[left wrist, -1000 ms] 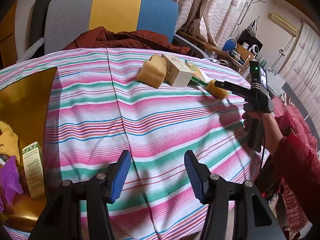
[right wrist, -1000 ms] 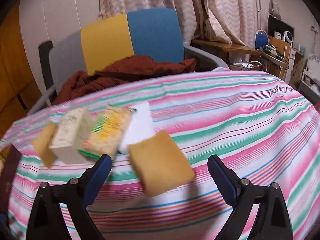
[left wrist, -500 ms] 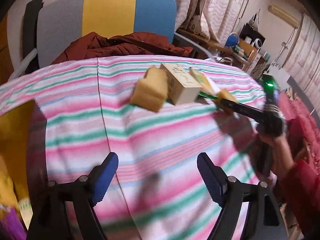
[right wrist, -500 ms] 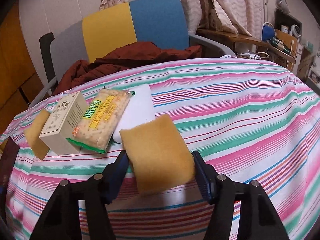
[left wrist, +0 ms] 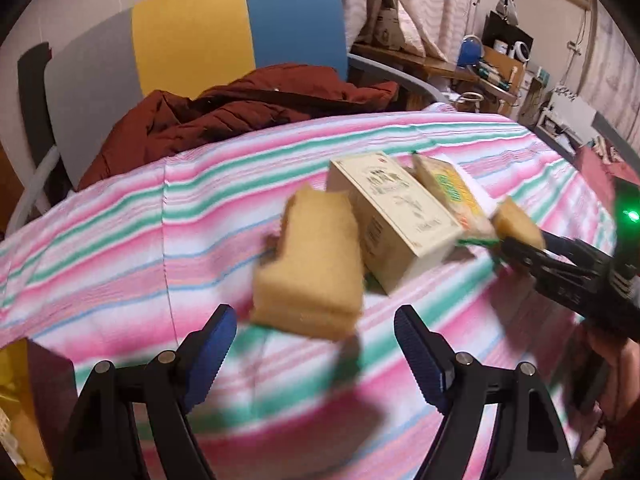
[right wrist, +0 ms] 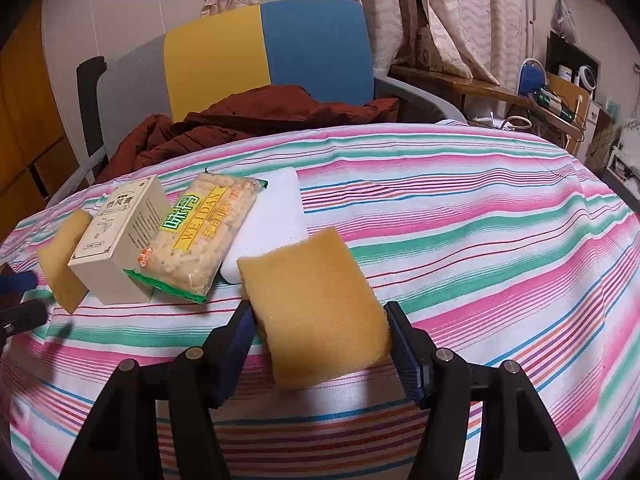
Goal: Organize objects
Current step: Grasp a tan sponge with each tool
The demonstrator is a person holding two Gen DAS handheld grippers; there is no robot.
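Note:
On the striped tablecloth (right wrist: 460, 216) lie a row of items: a yellow sponge (left wrist: 312, 264), a beige box (left wrist: 396, 216), a cracker packet (left wrist: 452, 192) and a white block (right wrist: 272, 216). My left gripper (left wrist: 314, 324) is open wide, just short of that left sponge (right wrist: 62, 256), which leans on the box (right wrist: 120, 236). The packet (right wrist: 200, 236) leans against the box's other side. My right gripper (right wrist: 319, 314) is shut on a second yellow sponge (right wrist: 308, 276), with both blue pads pressing its sides. In the left wrist view that gripper (left wrist: 516, 244) holds the sponge (left wrist: 518, 222) at the right.
A chair with a grey, yellow and blue back (left wrist: 192, 40) stands behind the table, with a maroon jacket (left wrist: 240, 108) on it. A yellow bin (left wrist: 20, 400) sits at the lower left. A person's hand (left wrist: 616, 360) holds the right gripper. A cluttered desk (right wrist: 540, 96) is far right.
My left gripper opened wide and travelled across the cloth up to the left sponge. My right gripper closed its jaws onto the right sponge and stayed in place.

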